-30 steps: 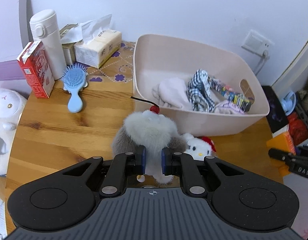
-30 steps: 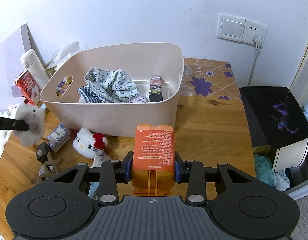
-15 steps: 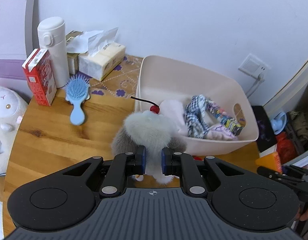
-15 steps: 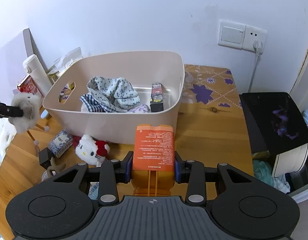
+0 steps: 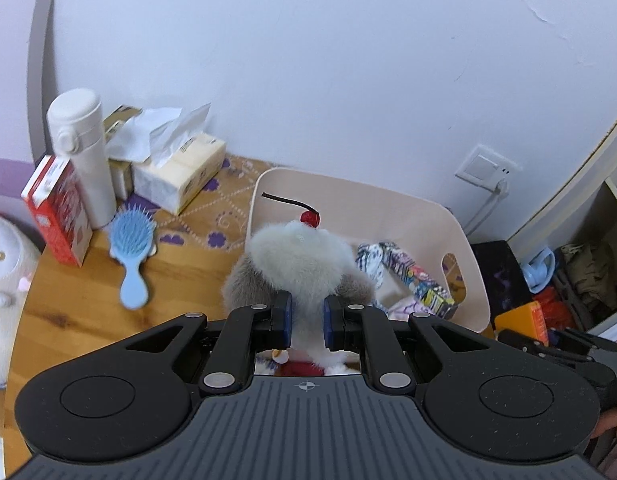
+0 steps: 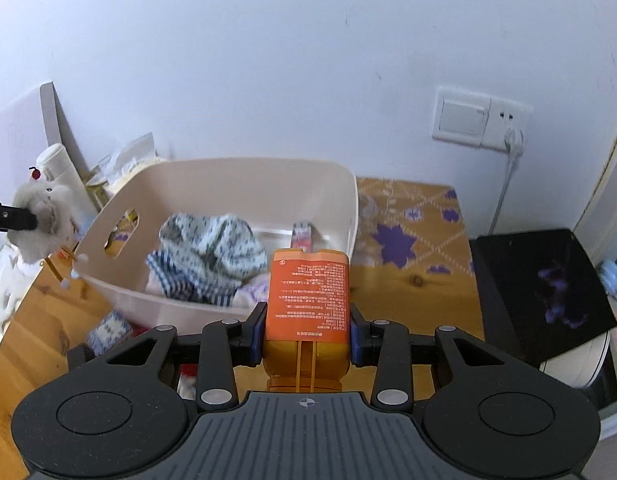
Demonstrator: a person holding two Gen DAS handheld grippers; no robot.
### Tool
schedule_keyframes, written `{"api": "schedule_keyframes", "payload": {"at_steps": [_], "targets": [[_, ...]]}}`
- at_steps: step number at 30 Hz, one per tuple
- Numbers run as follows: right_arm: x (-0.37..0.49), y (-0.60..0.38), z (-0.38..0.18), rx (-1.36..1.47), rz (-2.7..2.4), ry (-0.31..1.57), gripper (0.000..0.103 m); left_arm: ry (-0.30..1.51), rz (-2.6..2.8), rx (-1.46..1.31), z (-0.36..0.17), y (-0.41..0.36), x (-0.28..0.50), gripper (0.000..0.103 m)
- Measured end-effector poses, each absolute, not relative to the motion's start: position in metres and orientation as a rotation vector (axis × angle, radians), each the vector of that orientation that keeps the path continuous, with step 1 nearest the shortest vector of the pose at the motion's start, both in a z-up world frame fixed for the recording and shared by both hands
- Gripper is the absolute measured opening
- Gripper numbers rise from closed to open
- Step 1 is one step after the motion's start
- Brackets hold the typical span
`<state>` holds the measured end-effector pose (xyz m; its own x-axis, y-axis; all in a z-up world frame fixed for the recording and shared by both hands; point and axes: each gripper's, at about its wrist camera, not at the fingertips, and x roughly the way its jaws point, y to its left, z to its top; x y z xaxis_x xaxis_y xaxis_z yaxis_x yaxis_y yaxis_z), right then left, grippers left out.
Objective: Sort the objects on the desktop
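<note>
My left gripper (image 5: 307, 322) is shut on a grey fluffy plush toy (image 5: 300, 262) with a red cherry on top, held in the air at the near left rim of the beige plastic bin (image 5: 392, 210). The toy also shows at the far left of the right wrist view (image 6: 44, 220). My right gripper (image 6: 307, 330) is shut on an orange bottle (image 6: 308, 300), held above the table in front of the bin (image 6: 236, 180). The bin holds crumpled cloths (image 6: 212, 256) and a small printed box (image 5: 418, 280).
On the wooden table (image 5: 80, 300) stand a white thermos (image 5: 82, 152), a red carton (image 5: 58, 208), a tissue pack (image 5: 178, 176) and a blue hairbrush (image 5: 132, 248). A white plush (image 5: 4, 272) lies left. A black box (image 6: 544, 284) sits right of the table. A small patterned packet (image 6: 108, 328) lies by the bin.
Both grippers have risen and moved toward the bin. The plush toy now hangs at the bin's rim, and the orange bottle is closer to the bin's front wall.
</note>
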<state>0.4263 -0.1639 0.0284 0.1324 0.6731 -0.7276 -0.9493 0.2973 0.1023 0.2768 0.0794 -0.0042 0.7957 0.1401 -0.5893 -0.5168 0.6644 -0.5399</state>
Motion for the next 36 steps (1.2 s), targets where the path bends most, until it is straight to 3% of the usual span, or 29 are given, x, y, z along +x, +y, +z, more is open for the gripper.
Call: {"api": "schedule_keyframes", "payload": {"at_steps": [13, 36], "targets": [[0.431, -0.115, 0.040, -0.454, 1.254, 0.691, 0.036, 0.567, 0.362, -0.694, 0.003, 0.080, 0.342, 0.014], [0.409, -0.061, -0.012, -0.558, 1.300, 0.800, 0.036, 0.828, 0.353, -0.636, -0.060, 0.064, 0.408, 0.015]]}}
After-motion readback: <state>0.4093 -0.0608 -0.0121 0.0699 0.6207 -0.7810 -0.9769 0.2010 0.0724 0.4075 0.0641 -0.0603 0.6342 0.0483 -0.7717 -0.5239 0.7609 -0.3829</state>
